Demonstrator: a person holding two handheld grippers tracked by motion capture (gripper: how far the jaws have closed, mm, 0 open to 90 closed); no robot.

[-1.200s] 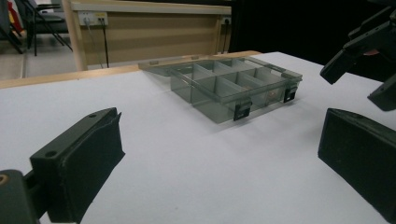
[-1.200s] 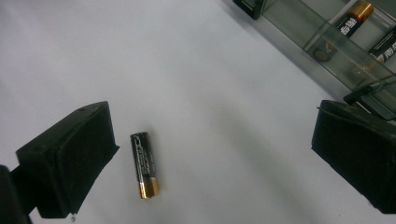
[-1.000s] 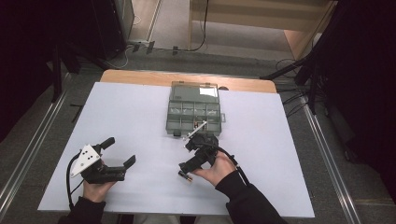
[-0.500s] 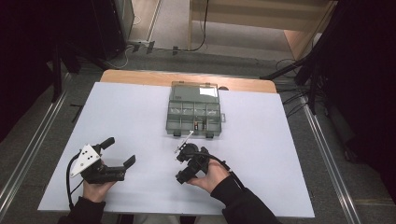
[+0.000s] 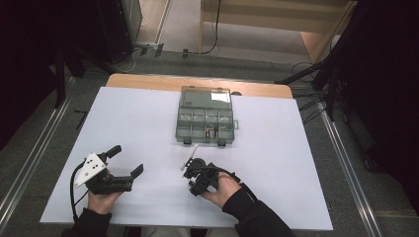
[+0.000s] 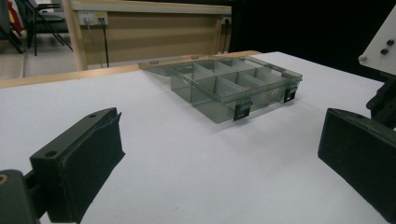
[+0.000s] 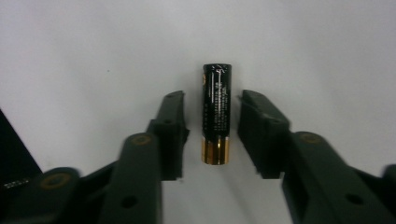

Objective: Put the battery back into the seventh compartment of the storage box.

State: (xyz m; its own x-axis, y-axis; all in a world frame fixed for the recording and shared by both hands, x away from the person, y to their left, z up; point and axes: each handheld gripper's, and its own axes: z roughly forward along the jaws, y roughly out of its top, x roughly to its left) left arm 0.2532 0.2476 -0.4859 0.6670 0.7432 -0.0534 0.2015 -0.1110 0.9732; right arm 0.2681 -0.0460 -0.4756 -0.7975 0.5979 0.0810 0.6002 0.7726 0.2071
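closing around a battery (image 7: 215,113) lying on the white desk (image 7: 93,56), the right hand-held gripper (image 7: 212,135) has pads not quite touching; uneven contact could roll it away. left hand-held gripper (image 6: 219,158) spread.

White table (image 5: 128,128) viewed from above, left gripper view set low and level toward the compartment box (image 6: 233,86), also seen from above (image 5: 205,123), right gripper view aimed close down at the tabletop.

Evenly lit white desk (image 5: 306,148), dark surroundings

The desk is lit from above while the room's sides are lost in black. Glare is seen on the organizer box (image 5: 205,96) lid. Soft shadows are cast beside the battery (image 7: 215,120); the nearest claw parts are blurred.
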